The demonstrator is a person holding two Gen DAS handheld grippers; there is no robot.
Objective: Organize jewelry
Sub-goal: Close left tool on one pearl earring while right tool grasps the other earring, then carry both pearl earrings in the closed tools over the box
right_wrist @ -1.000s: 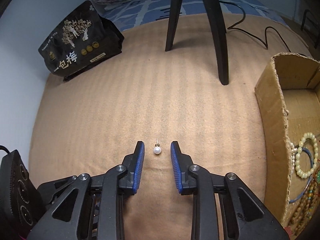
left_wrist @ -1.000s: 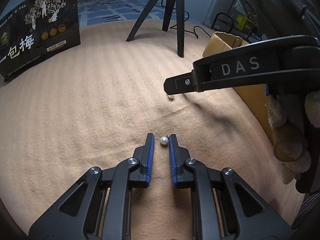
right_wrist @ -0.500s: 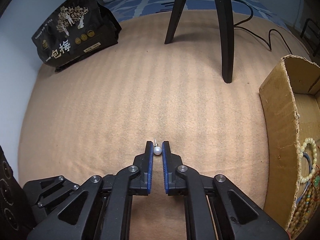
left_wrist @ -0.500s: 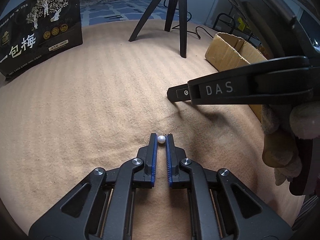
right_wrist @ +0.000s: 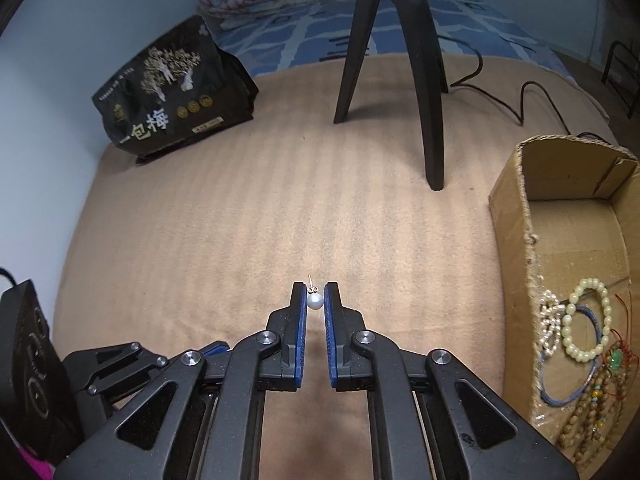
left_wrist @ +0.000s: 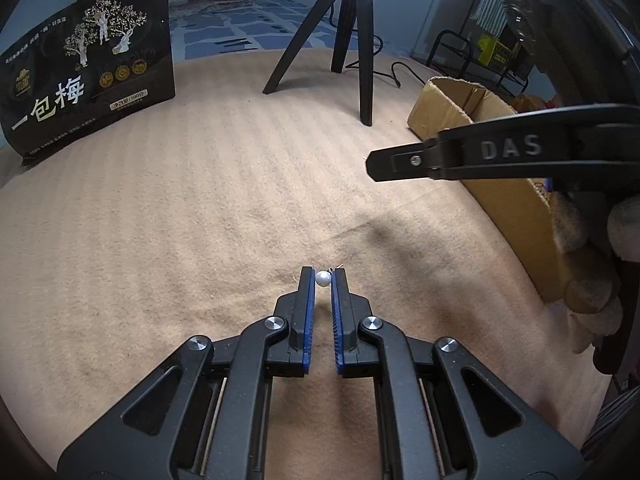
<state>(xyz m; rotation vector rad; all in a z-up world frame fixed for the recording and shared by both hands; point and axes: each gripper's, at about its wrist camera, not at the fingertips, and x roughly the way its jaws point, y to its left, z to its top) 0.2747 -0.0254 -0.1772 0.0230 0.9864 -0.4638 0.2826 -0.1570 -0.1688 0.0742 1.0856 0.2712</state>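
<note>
— Our left claw (left_wrist: 322,280) sits low on the tan blanket (left_wrist: 200,208), its blue pads (left_wrist: 307,300) drawn in on a pearl earring (left_wrist: 322,278) right at the tips, the jaws parted no wider than the bead. The right claw (right_wrist: 316,300) has the same narrow pinch on a second pearl earring (right_wrist: 315,302).

— What can we not make out?

— In the left wrist view the earring's post is a thin sliver at the far right of the bead, hard to read. The right claw shows there only side-on, as a black finger (left_wrist: 400,162) marked DAS above the blanket, so its grip is hidden from that side. The gloved hand (left_wrist: 592,280) behind it is cut off at the right edge.

— And where do the pearls sit?

— Each is between the pad tips at the near middle of its view; in the right wrist view the post (right_wrist: 311,283) sticks out past the tips toward the far side.

— What else is around?

— A cardboard box (right_wrist: 516,240) stands at the right, holding a pale bead bracelet (right_wrist: 586,320) and darker bead strands (right_wrist: 592,408), partly cut off. A black tripod (right_wrist: 428,92) stands at the far middle, a black printed bag (right_wrist: 168,96) at the far left, and a cable (right_wrist: 496,92) trails behind the tripod.
</note>
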